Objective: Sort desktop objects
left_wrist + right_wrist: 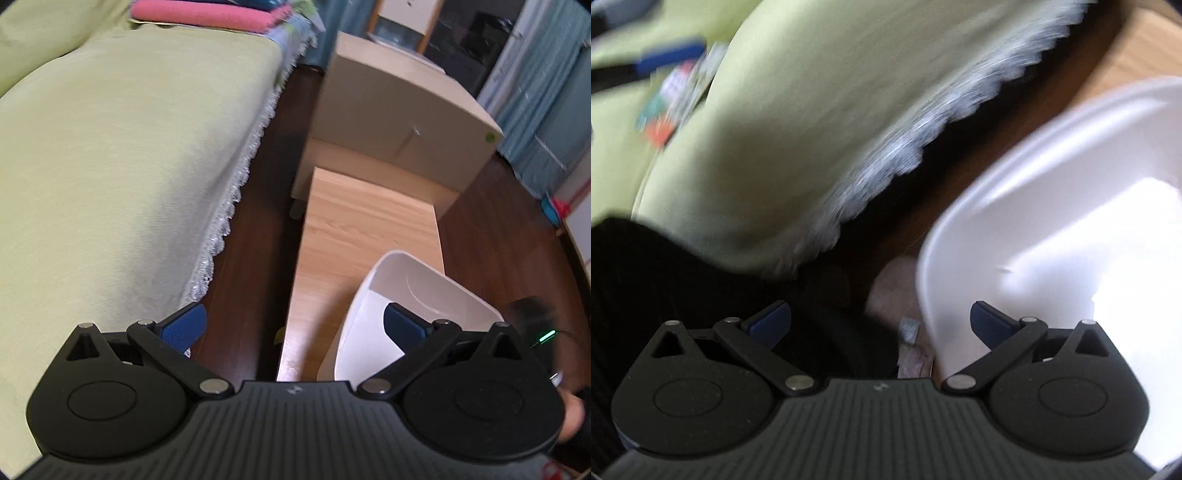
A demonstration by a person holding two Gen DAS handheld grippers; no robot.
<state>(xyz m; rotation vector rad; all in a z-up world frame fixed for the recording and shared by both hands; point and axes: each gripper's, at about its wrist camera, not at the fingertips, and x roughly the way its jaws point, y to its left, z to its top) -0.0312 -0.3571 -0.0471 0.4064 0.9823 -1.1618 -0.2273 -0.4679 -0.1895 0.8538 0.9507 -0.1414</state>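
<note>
1. Left gripper (293, 328): jaws spread wide, nothing between them. Blue pads (184, 326) are clean and visible on both fingers.
2. Right gripper (879, 325): also wide, nothing held. This view is heavily motion-blurred.
3. White bin (417, 306): sits on the wooden worktop (354, 221), lower right of the left wrist frame. Its inside looks bare as far as the left view shows. The left gripper's right finger overlaps the bin's near rim in the frame; can't tell if it touches.
4. In the right wrist view the same white bin (1052, 221) fills the right half of the frame, with the right finger in front of its wall. Contact can't be judged.
5. Bed with a yellow-green cover (129, 166) and lace fringe takes the left half of the left wrist frame, just beside the worktop across a strip of dark floor (258, 229).
6. Colourful small items (670, 107) lie on the bed cover, upper left of the right wrist frame. Too blurred to identify.
7. Folded pink cloth (210, 16) lies at the top of the left wrist frame, on the bed.
8. Pale cabinet (399, 110) stands beyond the worktop's far end.
</note>
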